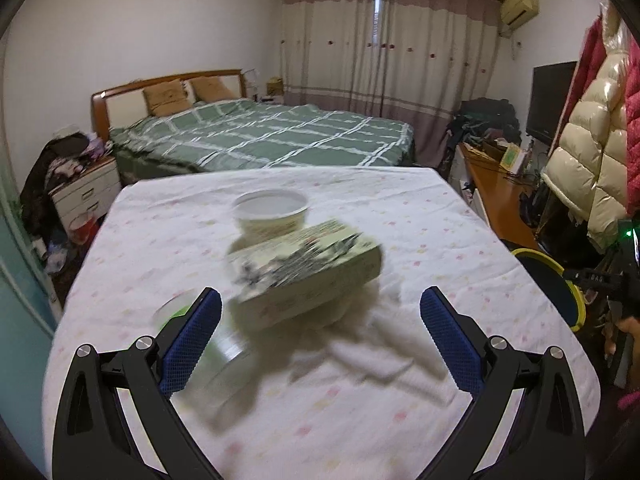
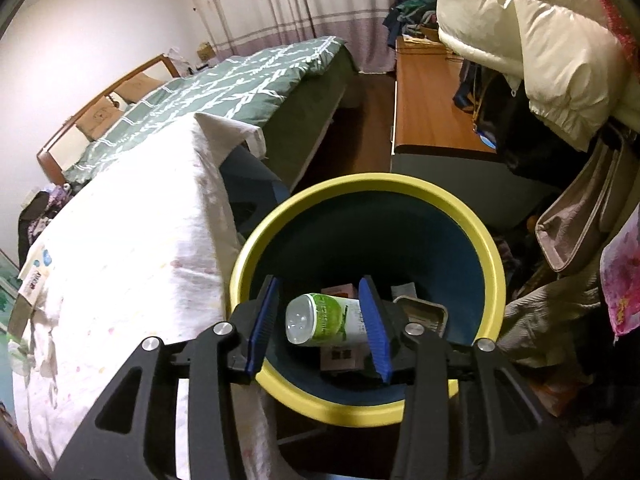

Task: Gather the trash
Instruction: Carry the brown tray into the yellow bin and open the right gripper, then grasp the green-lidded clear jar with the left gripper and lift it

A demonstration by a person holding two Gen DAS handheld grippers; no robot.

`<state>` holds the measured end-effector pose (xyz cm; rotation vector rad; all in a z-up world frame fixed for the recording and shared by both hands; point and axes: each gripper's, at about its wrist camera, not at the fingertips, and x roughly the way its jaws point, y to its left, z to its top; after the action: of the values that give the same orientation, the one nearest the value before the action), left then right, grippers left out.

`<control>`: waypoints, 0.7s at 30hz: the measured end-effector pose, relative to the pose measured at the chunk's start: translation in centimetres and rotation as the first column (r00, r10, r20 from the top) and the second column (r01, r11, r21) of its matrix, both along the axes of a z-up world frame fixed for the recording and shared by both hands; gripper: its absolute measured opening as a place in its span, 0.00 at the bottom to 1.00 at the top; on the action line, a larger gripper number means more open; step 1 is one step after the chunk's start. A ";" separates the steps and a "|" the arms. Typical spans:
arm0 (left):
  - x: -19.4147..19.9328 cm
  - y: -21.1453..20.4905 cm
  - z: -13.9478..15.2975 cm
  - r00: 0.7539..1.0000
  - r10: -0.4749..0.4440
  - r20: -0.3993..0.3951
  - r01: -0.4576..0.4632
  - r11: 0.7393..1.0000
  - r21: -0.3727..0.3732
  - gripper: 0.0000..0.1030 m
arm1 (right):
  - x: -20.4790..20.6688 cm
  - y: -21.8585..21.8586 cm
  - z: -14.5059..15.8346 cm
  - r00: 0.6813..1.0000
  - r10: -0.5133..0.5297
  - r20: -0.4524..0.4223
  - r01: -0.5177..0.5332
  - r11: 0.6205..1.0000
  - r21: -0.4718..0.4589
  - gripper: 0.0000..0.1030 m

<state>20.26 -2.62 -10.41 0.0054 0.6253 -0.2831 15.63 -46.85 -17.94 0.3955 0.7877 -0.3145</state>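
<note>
In the left wrist view my left gripper (image 1: 320,308) is wide open above the table, close to a pale green carton box (image 1: 304,272) that lies blurred between the fingers' line. Behind it stands a white paper bowl (image 1: 271,212). A clear plastic container with a green lid (image 1: 188,320) lies by the left finger. In the right wrist view my right gripper (image 2: 322,316) hangs over the yellow-rimmed blue bin (image 2: 360,196). A green-and-white bottle (image 2: 324,320) sits between its fingers with a gap on the left; whether it is held or lying in the bin is unclear.
The table carries a white dotted cloth (image 1: 440,216). The bin also shows at the table's right edge (image 1: 560,280). Inside the bin lie a metal tin (image 2: 424,312) and cartons. A bed (image 1: 260,136), a wooden desk (image 2: 428,96) and hanging coats (image 2: 540,40) surround the table.
</note>
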 end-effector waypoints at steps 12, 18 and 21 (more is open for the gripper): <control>0.4 5.0 -2.5 0.995 0.027 -0.100 -0.021 0.998 0.059 0.95 | -1.2 -0.2 -0.2 1.000 0.003 0.018 -0.003 1.000 0.031 0.42; 2.7 4.6 -3.5 0.990 0.020 -0.139 -0.011 0.998 0.069 0.95 | -1.0 0.5 0.0 1.000 0.021 0.018 -0.022 1.000 0.023 0.43; 3.1 4.6 -3.0 0.994 -0.052 -0.093 0.063 0.991 0.120 0.95 | -0.7 0.6 -0.1 0.999 0.031 0.010 -0.031 0.999 0.023 0.43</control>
<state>23.34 1.98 -13.43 0.1292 0.7321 -0.3012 14.90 -46.23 -18.01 0.4058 0.7874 -0.2748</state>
